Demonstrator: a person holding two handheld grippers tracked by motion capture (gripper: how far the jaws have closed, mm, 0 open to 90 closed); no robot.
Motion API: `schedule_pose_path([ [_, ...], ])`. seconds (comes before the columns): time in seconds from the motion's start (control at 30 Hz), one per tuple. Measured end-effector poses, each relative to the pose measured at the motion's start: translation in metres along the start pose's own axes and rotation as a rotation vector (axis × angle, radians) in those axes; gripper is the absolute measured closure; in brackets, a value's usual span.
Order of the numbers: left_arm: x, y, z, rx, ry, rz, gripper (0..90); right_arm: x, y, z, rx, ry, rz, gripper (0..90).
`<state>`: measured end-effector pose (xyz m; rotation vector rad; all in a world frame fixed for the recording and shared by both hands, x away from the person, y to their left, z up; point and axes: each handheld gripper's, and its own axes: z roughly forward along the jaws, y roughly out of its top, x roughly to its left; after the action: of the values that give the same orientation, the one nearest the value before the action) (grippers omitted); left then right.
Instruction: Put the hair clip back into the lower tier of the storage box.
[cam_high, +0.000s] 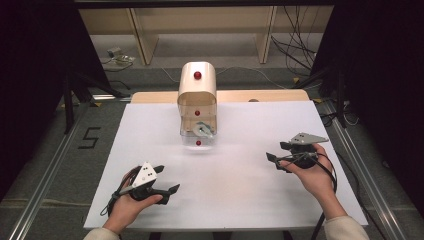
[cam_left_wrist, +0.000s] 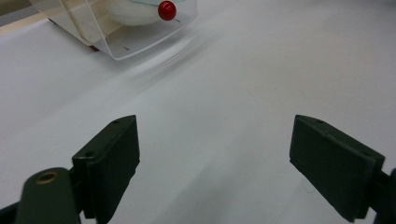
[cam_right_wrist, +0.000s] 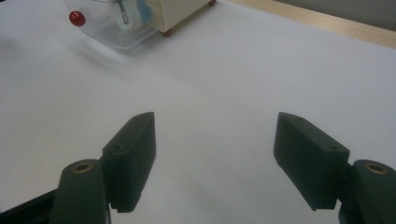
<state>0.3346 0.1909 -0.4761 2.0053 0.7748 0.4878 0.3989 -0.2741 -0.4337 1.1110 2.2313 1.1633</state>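
Observation:
A small cream cabinet (cam_high: 197, 90) with clear drawers and red knobs stands at the far middle of the white table (cam_high: 225, 200). Its lowest clear drawer (cam_high: 198, 137) is pulled out, red knob (cam_high: 198, 143) at the front, with a white and blue object (cam_high: 203, 129) inside. My left gripper (cam_high: 167, 180) rests near the front left, open, nothing between its jaws. My right gripper (cam_high: 279, 156) sits at the right, open and empty. The left gripper view shows the drawer (cam_left_wrist: 140, 32) and its knob (cam_left_wrist: 166, 10) ahead. In the right gripper view, that drawer (cam_right_wrist: 116, 28) is at upper left.
A wooden board edge (cam_high: 240, 96) runs behind the white sheet. Metal rails (cam_high: 45, 175) flank the table on both sides. Cables (cam_high: 295, 45) and a wooden frame (cam_high: 145, 40) lie on the floor beyond. A "5" mark (cam_high: 89, 137) is at the left.

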Motion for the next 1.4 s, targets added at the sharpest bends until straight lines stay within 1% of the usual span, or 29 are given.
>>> schedule_pose_path([
  [0.23,0.000,0.000,0.000,-0.002,0.001,-0.002,16.0,-0.001,-0.011,-0.006,-0.005,-0.006,0.012,30.5],
  [0.57,0.000,0.000,0.000,-0.004,0.003,-0.007,16.0,-0.002,-0.032,-0.014,-0.007,-0.008,0.023,30.5],
  [0.73,0.000,0.000,-0.001,-0.009,0.004,-0.013,16.0,0.002,-0.041,-0.018,-0.018,0.001,0.016,30.6],
  [1.0,0.001,-0.001,-0.001,-0.004,-0.001,-0.010,16.0,0.011,-0.057,-0.023,-0.039,0.018,0.009,30.5],
  [1.03,0.001,-0.001,-0.001,-0.005,-0.003,-0.011,16.0,0.012,-0.059,-0.024,-0.036,0.019,0.004,30.5],
  [1.07,0.001,-0.001,-0.001,-0.005,-0.005,-0.011,16.0,0.013,-0.060,-0.025,-0.044,0.022,0.008,30.4],
  [1.2,0.000,-0.001,-0.002,-0.004,-0.013,-0.001,16.0,0.015,-0.065,-0.028,-0.050,0.023,0.013,29.8],
  [1.4,-0.001,-0.001,-0.002,-0.004,-0.016,-0.004,16.0,0.018,-0.071,-0.031,-0.053,0.026,0.010,28.8],
])
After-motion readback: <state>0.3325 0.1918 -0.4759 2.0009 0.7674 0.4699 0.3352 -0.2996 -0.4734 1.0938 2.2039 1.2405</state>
